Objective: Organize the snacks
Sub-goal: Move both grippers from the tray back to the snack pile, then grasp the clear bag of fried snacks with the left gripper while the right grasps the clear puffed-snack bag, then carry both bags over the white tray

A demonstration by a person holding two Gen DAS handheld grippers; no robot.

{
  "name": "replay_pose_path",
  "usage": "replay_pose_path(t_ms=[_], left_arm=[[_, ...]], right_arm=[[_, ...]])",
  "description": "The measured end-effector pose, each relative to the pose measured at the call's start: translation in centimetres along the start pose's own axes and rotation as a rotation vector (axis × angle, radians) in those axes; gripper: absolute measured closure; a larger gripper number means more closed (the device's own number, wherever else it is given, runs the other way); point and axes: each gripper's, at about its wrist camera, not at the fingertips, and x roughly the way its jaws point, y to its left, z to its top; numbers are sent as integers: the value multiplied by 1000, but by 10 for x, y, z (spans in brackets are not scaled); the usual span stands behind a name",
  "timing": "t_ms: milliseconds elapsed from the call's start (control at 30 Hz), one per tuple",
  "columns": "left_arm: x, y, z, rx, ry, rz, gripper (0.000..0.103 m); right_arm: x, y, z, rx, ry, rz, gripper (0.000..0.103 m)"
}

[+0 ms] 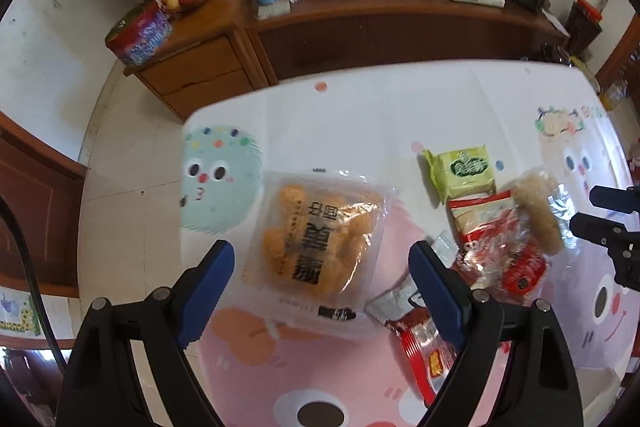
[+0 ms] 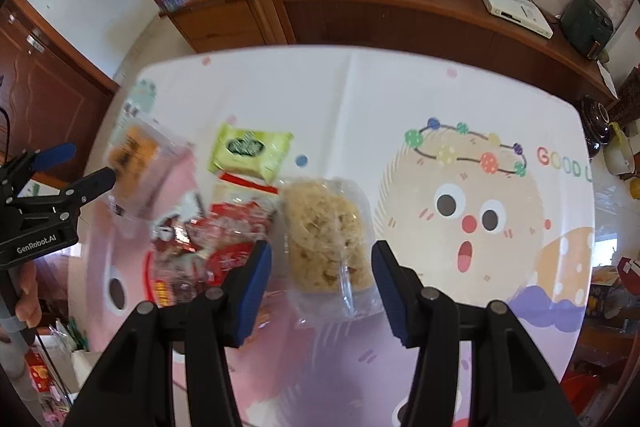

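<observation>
Far half of tablecloth point(image 2: 360, 99) lying bare, open passage | red wrappers point(image 2: 224, 239), green packet point(image 2: 250, 151) crowding the middle | bread bag point(image 1: 316, 239) sitting between left gripper point(image 1: 322, 283) pads | right side lying open

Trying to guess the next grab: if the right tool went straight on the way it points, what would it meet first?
Most likely the clear bag of pale crispy snack, which lies between the open fingers of the right tool. Beyond it is the cartoon tablecloth. Depth is unclear, so the height above the bag is uncertain.
</observation>
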Motion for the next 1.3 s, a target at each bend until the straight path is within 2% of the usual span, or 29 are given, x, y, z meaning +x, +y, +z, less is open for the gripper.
replay_pose_path(t_ms=[233,433,567,633,767,900,1033,1167,1300], left_arm=[[38,1,2,1,72,12,15],[57,2,0,20,87,71,14],[69,7,1,-15,121,45,13],[70,9,1,-36,110,31,15],[66,12,0,-73,92,3,25],[57,9,-6,-52,44,38,36],[39,9,-19,-81,19,59,37],[4,6,-35,-84,-29,53,37],[-42,8,-51,-103,-82,6,37]], right_arm=[[27,4,-2,-36,53,-11,50],[39,3,-1,-55,70,-37,45],[44,5,-1,-64,72,-47,44],[46,6,-1,-65,71,-53,44],[47,10,-3,-82,50,-73,46],[39,19,-14,-130,-13,-137,48],[11,31,-27,-184,-118,-200,48],[-27,42,-44,-200,-213,-211,48],[-75,53,-69,-209,-318,-217,48]])
